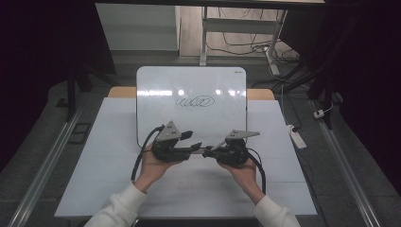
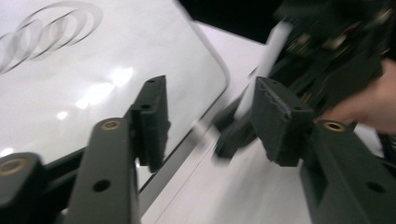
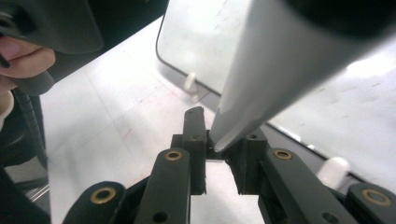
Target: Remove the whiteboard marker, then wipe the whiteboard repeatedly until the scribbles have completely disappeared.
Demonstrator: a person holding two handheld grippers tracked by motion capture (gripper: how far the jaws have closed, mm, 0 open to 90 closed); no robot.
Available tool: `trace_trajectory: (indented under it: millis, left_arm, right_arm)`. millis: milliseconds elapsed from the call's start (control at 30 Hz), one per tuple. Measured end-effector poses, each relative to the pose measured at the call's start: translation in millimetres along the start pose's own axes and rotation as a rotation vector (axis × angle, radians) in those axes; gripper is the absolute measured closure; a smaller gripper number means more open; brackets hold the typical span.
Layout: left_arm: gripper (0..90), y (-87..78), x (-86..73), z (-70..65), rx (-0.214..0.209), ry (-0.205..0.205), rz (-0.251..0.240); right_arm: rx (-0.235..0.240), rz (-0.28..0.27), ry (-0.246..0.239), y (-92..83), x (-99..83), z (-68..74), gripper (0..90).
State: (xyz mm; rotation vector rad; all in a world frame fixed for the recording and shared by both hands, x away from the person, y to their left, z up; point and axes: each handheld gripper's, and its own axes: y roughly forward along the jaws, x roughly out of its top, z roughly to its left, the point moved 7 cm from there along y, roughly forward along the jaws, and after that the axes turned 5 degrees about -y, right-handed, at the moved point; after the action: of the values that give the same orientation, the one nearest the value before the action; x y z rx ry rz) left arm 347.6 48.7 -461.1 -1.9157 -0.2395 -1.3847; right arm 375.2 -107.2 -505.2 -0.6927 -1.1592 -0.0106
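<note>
My right gripper [image 3: 219,154] has its fingers [image 3: 195,140] closed narrow on the lower end of a white marker [image 3: 271,74], which rises up and away from them. My left gripper [image 2: 210,126] has its fingers [image 2: 152,121] apart with nothing between them, and the marker [image 2: 268,60] is just beyond its fingertips. Both grippers are above the near edge of the whiteboard [image 1: 156,94], and a black scribble [image 1: 195,101] lies farther up the whiteboard, well beyond the fingers.

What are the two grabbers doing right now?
Left gripper: open, nothing between its jaws.
Right gripper: shut on the white marker.
</note>
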Motion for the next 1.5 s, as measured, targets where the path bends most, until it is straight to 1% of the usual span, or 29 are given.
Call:
trace_trajectory:
  millis: [33, 67, 100, 133, 167, 200, 267, 300, 333, 400, 433, 467, 500, 533, 567, 600, 667, 700, 733, 800, 833, 933, 1000, 1133, 1300, 1400, 1433, 1467, 1500]
  left_arm:
    - [43.1, 0.0, 0.0, 0.0, 0.000, 0.000, 0.000]
    - [43.1, -4.9, -4.7, 4.3, 0.013, -0.013, 0.004]
    - [39.4, -10.2, -10.0, 8.5, 0.027, -0.018, 0.012]
    - [38.1, -15.3, -15.7, 12.3, 0.040, -0.025, 0.020]
    - [36.7, -25.9, -28.3, 18.8, 0.056, -0.041, 0.035]
    - [36.0, -25.9, -28.3, 18.8, 0.056, -0.041, 0.035]
    - [35.3, -37.0, -42.1, 24.5, 0.066, -0.061, 0.047]
    - [33.7, -48.4, -56.4, 30.4, 0.080, -0.080, 0.062]
    - [32.9, -48.4, -56.4, 30.4, 0.080, -0.080, 0.062]
    - [31.6, -59.0, -70.6, 36.2, 0.091, -0.106, 0.073]
    - [31.6, -64.0, -77.4, 38.8, 0.095, -0.117, 0.075]
    - [31.4, -69.5, -85.6, 42.2, 0.105, -0.130, 0.076]
    - [31.2, -76.4, -97.0, 46.5, 0.116, -0.144, 0.084]
    - [31.1, -76.4, -97.0, 46.5, 0.116, -0.144, 0.084]
    - [30.9, -82.4, -108.9, 51.5, 0.132, -0.160, 0.093]
    - [30.6, -82.4, -108.9, 51.5, 0.132, -0.160, 0.093]
    - [30.3, -87.2, -117.7, 55.6, 0.145, -0.178, 0.093]
    - [30.3, -89.0, -121.2, 57.3, 0.148, -0.182, 0.096]
    - [29.7, -90.1, -124.0, 58.7, 0.153, -0.183, 0.097]
    - [29.3, -91.1, -128.0, 61.7, 0.164, -0.178, 0.101]
    - [29.1, -91.0, -130.8, 64.5, 0.171, -0.183, 0.102]
    - [28.9, -90.1, -132.6, 66.1, 0.171, -0.188, 0.102]
    - [28.8, -88.4, -132.9, 65.9, 0.173, -0.182, 0.100]
    - [28.7, -87.2, -133.6, 64.8, 0.173, -0.170, 0.102]
    - [27.4, -86.6, -133.4, 64.5, 0.173, -0.174, 0.103]
    - [27.4, -84.7, -134.2, 64.9, 0.172, -0.169, 0.110]
    - [27.4, -83.9, -134.6, 65.1, 0.172, -0.168, 0.113]
    - [27.4, -82.2, -135.0, 65.3, 0.170, -0.167, 0.118]
    - [27.4, -82.2, -135.0, 65.3, 0.170, -0.167, 0.118]
  right_arm:
    - [0.000, 0.000, 0.000, 0.0, 0.0, 0.0, 76.7]
    - [-0.001, -0.012, -0.005, -2.1, 1.1, -1.5, 76.7]
    - [-0.004, -0.034, -0.020, -6.6, 3.5, -4.6, 76.8]
    - [-0.009, -0.045, -0.024, -8.7, 4.6, -6.3, 76.7]
    - [-0.011, -0.055, -0.031, -11.0, 5.7, -7.9, 76.8]
    - [-0.011, -0.055, -0.031, -11.0, 5.7, -7.9, 76.8]
    - [-0.020, -0.071, -0.040, -15.3, 7.4, -11.1, 76.8]
    - [-0.026, -0.095, -0.048, -19.5, 9.6, -14.1, 76.8]
    - [-0.026, -0.095, -0.048, -19.5, 9.6, -14.1, 76.8]
    - [-0.041, -0.131, -0.062, -26.1, 13.0, -19.0, 76.7]
    - [-0.041, -0.131, -0.062, -26.1, 13.0, -19.0, 76.7]
    - [-0.050, -0.141, -0.067, -28.3, 13.9, -20.6, 76.7]
    - [-0.070, -0.156, -0.079, -32.3, 15.0, -24.6, 76.7]
    - [-0.077, -0.162, -0.080, -34.2, 15.2, -26.4, 76.7]
    - [-0.083, -0.169, -0.080, -36.0, 15.4, -27.9, 76.7]
    - [-0.083, -0.169, -0.080, -36.0, 15.4, -27.9, 76.7]
    - [-0.101, -0.186, -0.087, -41.1, 16.6, -31.9, 76.7]
    - [-0.101, -0.186, -0.087, -41.1, 16.6, -31.9, 76.7]
    - [-0.117, -0.197, -0.097, -44.3, 17.6, -34.6, 76.7]
    - [-0.131, -0.208, -0.099, -47.2, 18.3, -37.4, 76.8]
    - [-0.137, -0.215, -0.099, -48.6, 18.6, -38.7, 76.7]
    - [-0.154, -0.223, -0.105, -51.8, 19.4, -41.6, 76.7]
    - [-0.164, -0.226, -0.110, -53.2, 19.8, -42.8, 76.8]
    - [-0.169, -0.233, -0.118, -53.9, 20.9, -43.3, 76.7]
    - [-0.174, -0.239, -0.133, -53.3, 25.6, -43.4, 76.7]
    - [-0.190, -0.266, -0.145, -52.5, 39.4, -48.6, 76.7]
    - [-0.190, -0.266, -0.145, -52.5, 39.4, -48.6, 76.7]
    - [-0.199, -0.285, -0.144, -50.7, 48.3, -53.6, 76.8]
    - [-0.203, -0.297, -0.138, -49.1, 53.0, -56.5, 76.8]
